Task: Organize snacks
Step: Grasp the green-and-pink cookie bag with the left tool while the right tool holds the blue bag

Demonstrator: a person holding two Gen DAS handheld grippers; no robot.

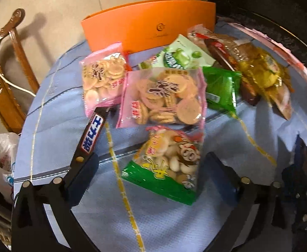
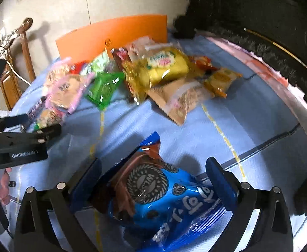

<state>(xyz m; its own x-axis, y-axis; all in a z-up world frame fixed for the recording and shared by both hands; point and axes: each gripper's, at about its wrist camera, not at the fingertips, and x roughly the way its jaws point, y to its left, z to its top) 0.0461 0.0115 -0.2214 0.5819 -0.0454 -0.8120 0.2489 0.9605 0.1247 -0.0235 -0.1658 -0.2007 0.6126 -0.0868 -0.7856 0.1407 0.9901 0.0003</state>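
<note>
My left gripper [image 1: 151, 166] is open over the blue cloth. A clear biscuit bag with a green bottom edge [image 1: 166, 163] lies flat between its fingers, apart from both pads. My right gripper [image 2: 154, 177] is open too, and a blue cookie pack [image 2: 164, 199] lies between its blue pads without being squeezed. Beyond the left gripper are two pink biscuit bags [image 1: 164, 96] [image 1: 103, 73] and a dark chocolate bar [image 1: 92, 134]. Further right lie a green packet [image 1: 220, 88] and a heap of yellow and brown packs [image 2: 166, 65].
An orange card box [image 1: 149, 25] stands upright at the back of the round table's blue cloth [image 1: 58, 115]. A carved wooden chair [image 1: 2, 67] and a white plastic bag [image 1: 0, 151] are off the left edge. A dark furry mass [image 2: 258, 21] borders the right side.
</note>
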